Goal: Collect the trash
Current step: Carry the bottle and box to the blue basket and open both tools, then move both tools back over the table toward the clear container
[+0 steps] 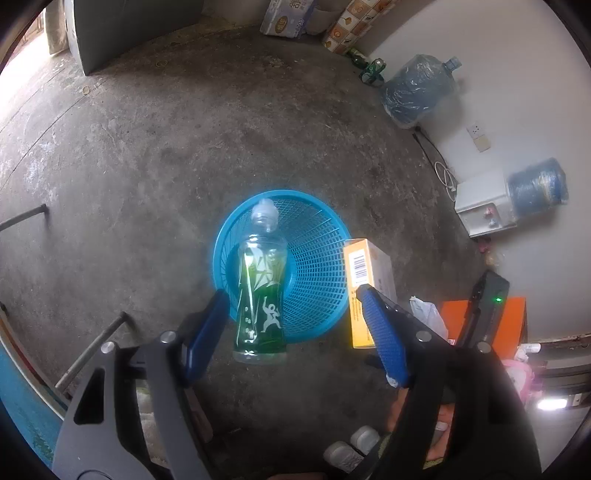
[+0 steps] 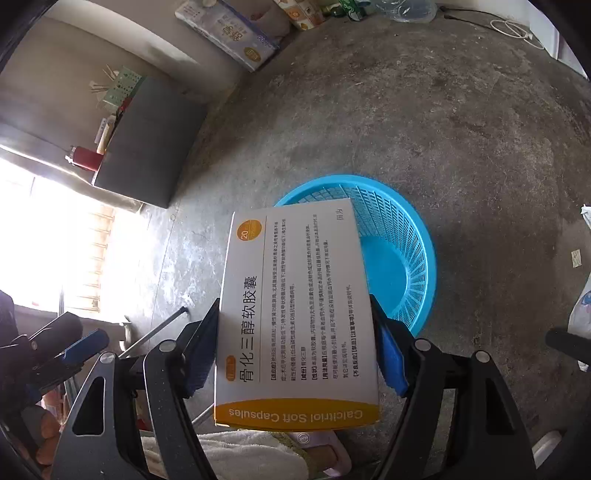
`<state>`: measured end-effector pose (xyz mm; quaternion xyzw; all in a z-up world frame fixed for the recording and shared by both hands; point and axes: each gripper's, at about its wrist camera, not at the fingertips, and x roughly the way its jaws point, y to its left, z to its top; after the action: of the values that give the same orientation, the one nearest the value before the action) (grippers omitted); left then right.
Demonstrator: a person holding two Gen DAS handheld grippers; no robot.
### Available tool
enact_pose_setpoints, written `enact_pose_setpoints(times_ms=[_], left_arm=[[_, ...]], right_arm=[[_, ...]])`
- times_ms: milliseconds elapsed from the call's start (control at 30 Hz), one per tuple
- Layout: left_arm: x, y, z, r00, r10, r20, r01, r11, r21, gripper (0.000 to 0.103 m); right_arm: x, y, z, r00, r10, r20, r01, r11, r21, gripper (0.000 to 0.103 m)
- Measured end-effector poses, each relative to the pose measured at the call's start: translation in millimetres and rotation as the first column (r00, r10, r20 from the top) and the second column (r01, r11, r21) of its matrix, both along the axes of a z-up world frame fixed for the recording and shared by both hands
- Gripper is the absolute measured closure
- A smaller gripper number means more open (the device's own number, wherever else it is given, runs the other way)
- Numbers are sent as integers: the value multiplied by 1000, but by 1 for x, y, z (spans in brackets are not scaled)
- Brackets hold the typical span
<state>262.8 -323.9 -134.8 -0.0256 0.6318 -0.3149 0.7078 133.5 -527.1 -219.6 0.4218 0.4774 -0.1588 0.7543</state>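
Observation:
A blue mesh basket [image 1: 317,266] stands on the concrete floor; it also shows in the right wrist view [image 2: 399,251]. A clear bottle with a green label [image 1: 262,291] hangs in the air above the basket's near rim, free of my open left gripper [image 1: 291,299], whose blue pads [image 1: 384,336] stand wide on either side of it. My right gripper [image 2: 295,306] is shut on a white and yellow medicine box [image 2: 295,310], held over the basket's left side. The box shows in the left wrist view [image 1: 364,288] too.
Two wrapped water jugs [image 1: 417,88] and a white dispenser [image 1: 484,210] stand by the wall at right. An orange box [image 1: 513,317] and crumpled paper [image 1: 428,314] lie near the right. A grey cabinet [image 2: 147,140] and tissue packs [image 2: 229,33] stand at the back. Metal chair legs [image 1: 92,347] are at left.

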Motion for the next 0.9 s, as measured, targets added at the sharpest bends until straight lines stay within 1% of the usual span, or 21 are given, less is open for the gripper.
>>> enact_pose_setpoints(times_ms=[100, 133, 167, 233, 267, 333, 400, 600, 733, 867, 900], left_arm=[[-2, 18, 6, 1000, 7, 24, -7, 1000, -1, 33], [-5, 22, 9, 999, -13, 39, 14, 1000, -25, 35], [-9, 23, 14, 997, -32, 66, 34, 999, -28, 35], [-19, 28, 28, 991, -44, 128, 46, 999, -11, 35], [-24, 31, 33, 990, -44, 133, 47, 999, -15, 34], [-30, 37, 42, 992, -43, 119, 48, 998, -39, 34], [-36, 42, 52, 990, -51, 131, 58, 997, -57, 34], [-58, 53, 89, 976, -81, 204, 102, 990, -95, 34], [-75, 65, 115, 961, -84, 265, 121, 985, -125, 33], [-96, 83, 138, 944, -78, 319, 135, 978, -159, 27], [-102, 88, 144, 940, -74, 334, 136, 977, -166, 26]], right_arm=[[7, -1, -17, 999, 9, -30, -9, 1000, -15, 28], [9, -1, -23, 999, 14, -42, -15, 1000, -20, 27], [10, -1, -27, 998, 20, -52, -21, 999, -25, 27], [10, -1, -35, 997, 27, -72, -29, 999, -33, 27], [10, -1, -38, 997, 22, -78, -25, 999, -35, 27], [5, -2, -40, 997, 8, -76, -10, 1000, -29, 27], [-2, -2, -35, 998, 1, -58, -3, 999, -33, 27], [-31, 10, 4, 1000, 27, 9, -26, 995, -96, 27], [-56, 21, 41, 997, 44, 63, -36, 990, -137, 27], [-79, 39, 80, 990, 64, 122, -41, 981, -189, 27], [-83, 46, 90, 988, 71, 135, -42, 978, -206, 24]])
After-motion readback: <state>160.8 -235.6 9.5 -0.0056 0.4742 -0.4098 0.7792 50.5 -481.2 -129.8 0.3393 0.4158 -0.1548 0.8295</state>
